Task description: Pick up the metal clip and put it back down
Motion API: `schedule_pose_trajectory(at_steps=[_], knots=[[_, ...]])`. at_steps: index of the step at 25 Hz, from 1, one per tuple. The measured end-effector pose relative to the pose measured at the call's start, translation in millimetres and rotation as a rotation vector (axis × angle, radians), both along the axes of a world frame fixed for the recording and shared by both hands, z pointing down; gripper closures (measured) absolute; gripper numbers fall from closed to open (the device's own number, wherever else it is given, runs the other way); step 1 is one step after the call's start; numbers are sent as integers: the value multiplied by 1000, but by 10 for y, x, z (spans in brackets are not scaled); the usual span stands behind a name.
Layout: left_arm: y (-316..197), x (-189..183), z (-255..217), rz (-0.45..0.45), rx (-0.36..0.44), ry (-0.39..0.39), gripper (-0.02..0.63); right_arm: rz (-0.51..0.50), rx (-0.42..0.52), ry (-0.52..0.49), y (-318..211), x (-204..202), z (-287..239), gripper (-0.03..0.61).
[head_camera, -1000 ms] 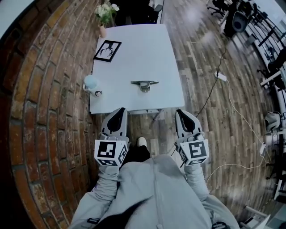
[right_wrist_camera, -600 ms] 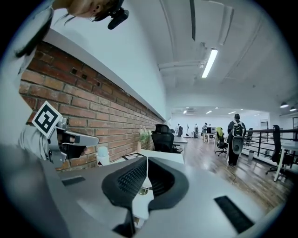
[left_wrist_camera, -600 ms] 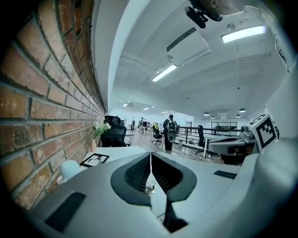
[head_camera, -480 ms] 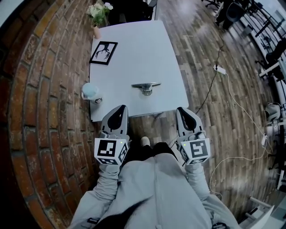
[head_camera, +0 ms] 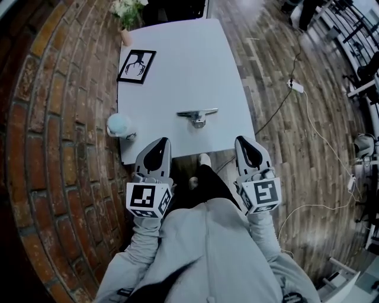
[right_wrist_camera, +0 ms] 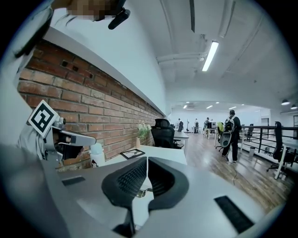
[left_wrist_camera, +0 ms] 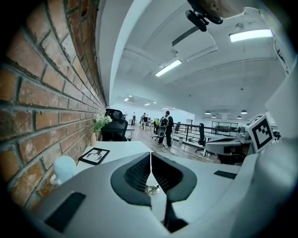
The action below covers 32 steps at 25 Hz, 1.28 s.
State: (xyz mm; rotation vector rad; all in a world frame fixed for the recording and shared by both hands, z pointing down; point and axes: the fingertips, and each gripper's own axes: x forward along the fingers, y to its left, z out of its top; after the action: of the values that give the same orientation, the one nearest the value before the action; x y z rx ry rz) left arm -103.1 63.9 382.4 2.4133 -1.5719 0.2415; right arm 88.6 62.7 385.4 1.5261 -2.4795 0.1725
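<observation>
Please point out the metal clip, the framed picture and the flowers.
metal clip (head_camera: 196, 112), head view, on its long upper bar.
framed picture (head_camera: 137, 65), head view, middle of the print.
flowers (head_camera: 126, 8), head view, on the white blossoms.

I see my left gripper (left_wrist_camera: 150, 160) with its jaws pressed together and empty, the metal clip (left_wrist_camera: 152, 189) glinting beyond them on the white table (left_wrist_camera: 123, 148) beside a brick wall (left_wrist_camera: 42, 102).
</observation>
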Motion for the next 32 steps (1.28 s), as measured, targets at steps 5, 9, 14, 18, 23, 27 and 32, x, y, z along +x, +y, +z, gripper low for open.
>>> schedule_pose_trajectory(at_steps=[5,9,14,18,23,27,32], knots=[[-430,23,-22,-21,10,2,583,-23,-2,4,-452,-6,-23,554],[-847,68,-61,-39,23,3,583,-63,10,1,-882,-6,-43,554],[-1294,105,-111,-73,37,-6,583,-90,8,12,-1409,27,-116,554],[-1517,125,-105,-95,32,-16,583,-132,24,-5,-1677,45,-104,554],[-1663,126,-54,-102,12,-24,583,-141,13,-14,-1866,38,-89,554],[-1757,106,-38,-90,4,-29,583,-126,3,-16,-1962,25,-107,554],[-1833,75,-34,-65,2,-34,582,-118,16,-25,-1986,-24,-130,554]])
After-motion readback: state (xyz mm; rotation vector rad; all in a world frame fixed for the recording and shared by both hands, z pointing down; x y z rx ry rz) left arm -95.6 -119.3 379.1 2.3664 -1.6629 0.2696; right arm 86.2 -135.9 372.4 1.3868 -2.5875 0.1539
